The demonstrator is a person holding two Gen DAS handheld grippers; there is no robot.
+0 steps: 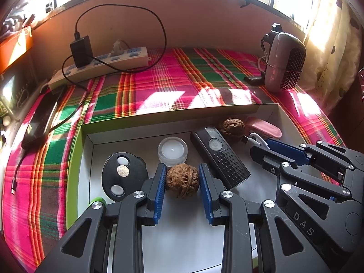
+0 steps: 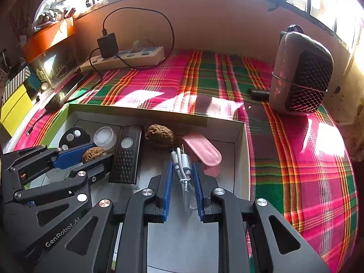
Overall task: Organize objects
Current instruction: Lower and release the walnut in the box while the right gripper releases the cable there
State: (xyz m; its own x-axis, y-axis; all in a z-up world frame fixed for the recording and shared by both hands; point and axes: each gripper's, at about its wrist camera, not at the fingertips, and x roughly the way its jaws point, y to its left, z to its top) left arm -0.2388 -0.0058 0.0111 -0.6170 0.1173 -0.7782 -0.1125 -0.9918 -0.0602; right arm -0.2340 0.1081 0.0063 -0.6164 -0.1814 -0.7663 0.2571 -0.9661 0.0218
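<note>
A shallow white box (image 1: 182, 117) lies on the plaid cloth. Inside it my left gripper (image 1: 182, 167) is shut on a brown walnut (image 1: 182, 180), its blue pads against both sides. The right wrist view shows that walnut (image 2: 93, 154) in the same grip at the left. My right gripper (image 2: 182, 165) is shut on a bundled white cable (image 2: 184, 179) with a silver plug, low over the box floor. Also in the box are a second walnut (image 1: 232, 126), a black remote-like device (image 1: 219, 153), a small clear jar (image 1: 173, 151), a black oval fob (image 1: 122, 173) and a pink case (image 1: 264, 127).
A white power strip (image 1: 100, 66) with a black charger and looping cord lies at the back left. A dark phone (image 1: 41, 122) sits at the left edge of the cloth. A grey mesh-fronted speaker (image 1: 284, 61) stands at the back right. A wall and windows run behind.
</note>
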